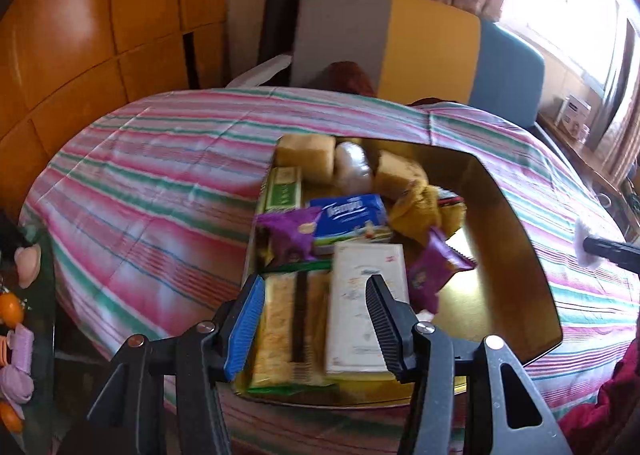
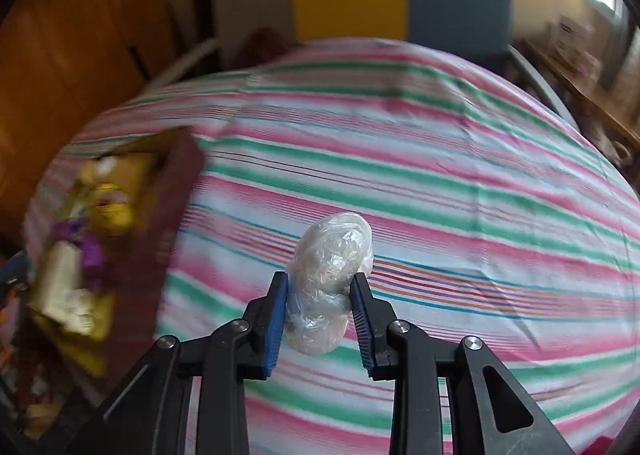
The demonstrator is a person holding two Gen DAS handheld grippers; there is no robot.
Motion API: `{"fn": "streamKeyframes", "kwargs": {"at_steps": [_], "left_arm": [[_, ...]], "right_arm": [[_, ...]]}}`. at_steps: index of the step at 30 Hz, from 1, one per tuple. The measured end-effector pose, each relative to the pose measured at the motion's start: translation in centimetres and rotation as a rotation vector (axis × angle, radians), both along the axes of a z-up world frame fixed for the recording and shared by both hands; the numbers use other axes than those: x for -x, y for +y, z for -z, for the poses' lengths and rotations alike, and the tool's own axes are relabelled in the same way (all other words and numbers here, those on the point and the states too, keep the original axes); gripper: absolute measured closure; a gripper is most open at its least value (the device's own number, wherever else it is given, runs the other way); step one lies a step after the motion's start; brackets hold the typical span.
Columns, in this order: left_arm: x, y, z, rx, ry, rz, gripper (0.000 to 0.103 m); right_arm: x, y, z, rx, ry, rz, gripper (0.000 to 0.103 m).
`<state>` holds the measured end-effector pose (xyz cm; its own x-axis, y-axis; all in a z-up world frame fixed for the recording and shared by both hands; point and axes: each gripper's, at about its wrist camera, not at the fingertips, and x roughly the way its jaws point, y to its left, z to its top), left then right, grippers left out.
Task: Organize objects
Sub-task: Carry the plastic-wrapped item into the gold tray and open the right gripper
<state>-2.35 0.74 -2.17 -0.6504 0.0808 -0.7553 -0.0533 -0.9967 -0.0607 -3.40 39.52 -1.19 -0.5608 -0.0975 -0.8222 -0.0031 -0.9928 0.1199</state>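
Holding a clear plastic-wrapped bundle (image 2: 326, 283), the right hand-held gripper (image 2: 320, 319) has its blue pads pinched narrowly on the bundle's lower half, above the striped cloth (image 2: 440, 175) that covers the counter.

Item: bundle. Crumpled film over a pale lump; contents cannot be made out. Judged light and soft, with slippery film that may slide or tear under a hard squeeze. Best taken around the waist, as now, not by loose film.

Location: clear of the box (image 2: 160, 223), which lies off to the left in the right wrist view, blurred.

Left hand-held gripper (image 1: 316, 319): jaws about half open, nothing between the pads; poised over the near end of the box (image 1: 520, 255).

Box contents, left wrist view: white tissue pack (image 1: 364, 307) and yellow snack packet (image 1: 288, 335) at the near end; blue tissue pack (image 1: 352, 223); two purple wrappers (image 1: 288, 235); green carton (image 1: 282, 191); two yellow sponges (image 1: 308, 159); a second clear-wrapped lump (image 1: 352, 171) between the sponges. All judged light; packs soft but stable across flat faces.
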Motion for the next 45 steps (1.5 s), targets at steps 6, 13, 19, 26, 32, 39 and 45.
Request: {"fn": "streamKeyframes", "kwargs": {"at_steps": [6,13,19,26,32,39,45], "left_arm": [[-0.5,-1.1,0.1,-0.005,0.007,-0.002,0.050],[-0.6,-1.4,-0.5,-0.010,0.034,0.003,0.039],[-0.5,-1.2,-0.4,-0.002,0.043,0.012,0.036],[-1.0,-0.5,-1.1,0.024,0.090,0.028,0.036],[-2.1,0.1,-3.0,0.054,0.165,0.027,0.034],[-3.4,0.4,-4.2,0.098,0.201,-0.054,0.023],[-4.3,0.3,-4.2,0.077,0.181,-0.052,0.023]], "right_arm": [[-0.3,-11.7,-2.6,0.034,0.056,-0.314,0.071],[0.4,-20.9,1.2,-0.015,-0.093,-0.526,0.071],[0.8,-23.0,4.3,0.004,-0.193,-0.588,0.067],[0.5,-22.6,4.9,0.048,-0.177,-0.550,0.054],[-0.7,-21.2,2.3,0.069,-0.066,-0.464,0.031],[-2.4,-20.4,-1.7,0.039,0.165,-0.261,0.017],[-3.7,-20.4,-2.0,-0.003,0.241,-0.114,0.017]]}}
